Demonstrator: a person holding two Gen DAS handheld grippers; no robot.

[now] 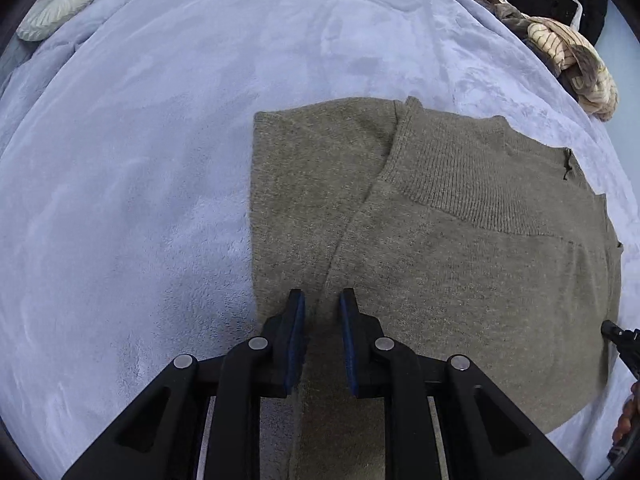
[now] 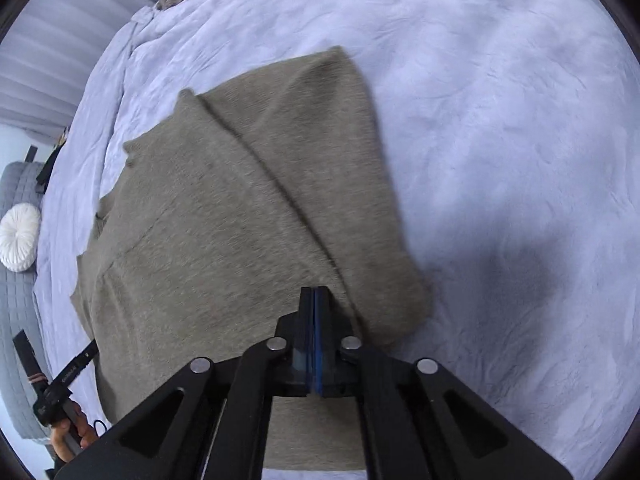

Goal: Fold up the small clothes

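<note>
Your left tongs (image 1: pixel 322 300): slightly parted, gripping nothing, over the olive sweater (image 1: pixel 460 240). Your right tongs (image 2: pixel 315 294): clenched empty above that sweater on the bed (image 1: pixel 140 160).

We have two fisheye views, each riding on a hand-held gripper and looking steeply down along its fingers. Our left wrist view sits close above the olive sweater's (image 1: pixel 440 240) left part, with the left gripper (image 1: pixel 322 300) filling the near edge. Our right wrist view hangs close over the sweater's right part, behind the right gripper (image 2: pixel 315 294). Both views share the sweater, the pale blue blanket (image 1: pixel 140 160) under it, and a white round cushion (image 1: pixel 56 2) at the far edge.
</note>
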